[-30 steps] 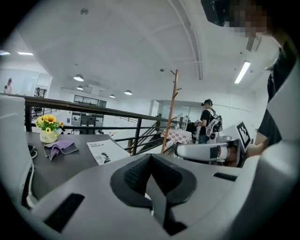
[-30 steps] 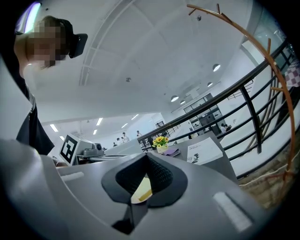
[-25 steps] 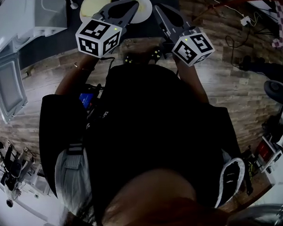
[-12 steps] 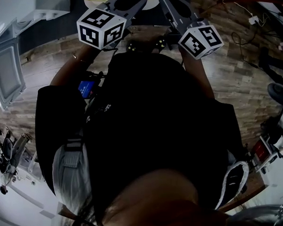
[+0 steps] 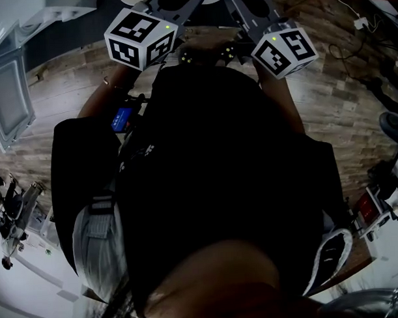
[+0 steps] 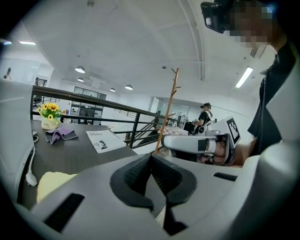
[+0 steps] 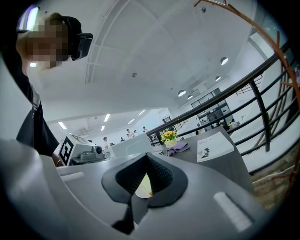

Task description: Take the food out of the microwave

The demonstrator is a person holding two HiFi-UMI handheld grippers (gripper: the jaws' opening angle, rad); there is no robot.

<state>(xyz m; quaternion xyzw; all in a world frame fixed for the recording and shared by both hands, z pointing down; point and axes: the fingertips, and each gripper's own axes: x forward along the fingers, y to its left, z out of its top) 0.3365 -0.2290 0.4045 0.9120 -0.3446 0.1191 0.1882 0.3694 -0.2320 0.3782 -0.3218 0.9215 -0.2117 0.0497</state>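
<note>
Up front, the left gripper (image 6: 151, 158) and right gripper (image 7: 146, 158) are both clenched, pads meeting on nothing. Near the left one, low and to its left, the food (image 6: 52, 182) lies pale yellow and soft-edged on the dark table (image 6: 79, 157)

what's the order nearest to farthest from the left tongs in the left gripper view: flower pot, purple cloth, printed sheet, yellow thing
1. yellow thing, low left, beside the left tongs
2. printed sheet, mid-table
3. purple cloth, far left
4. flower pot, just behind the cloth
</note>
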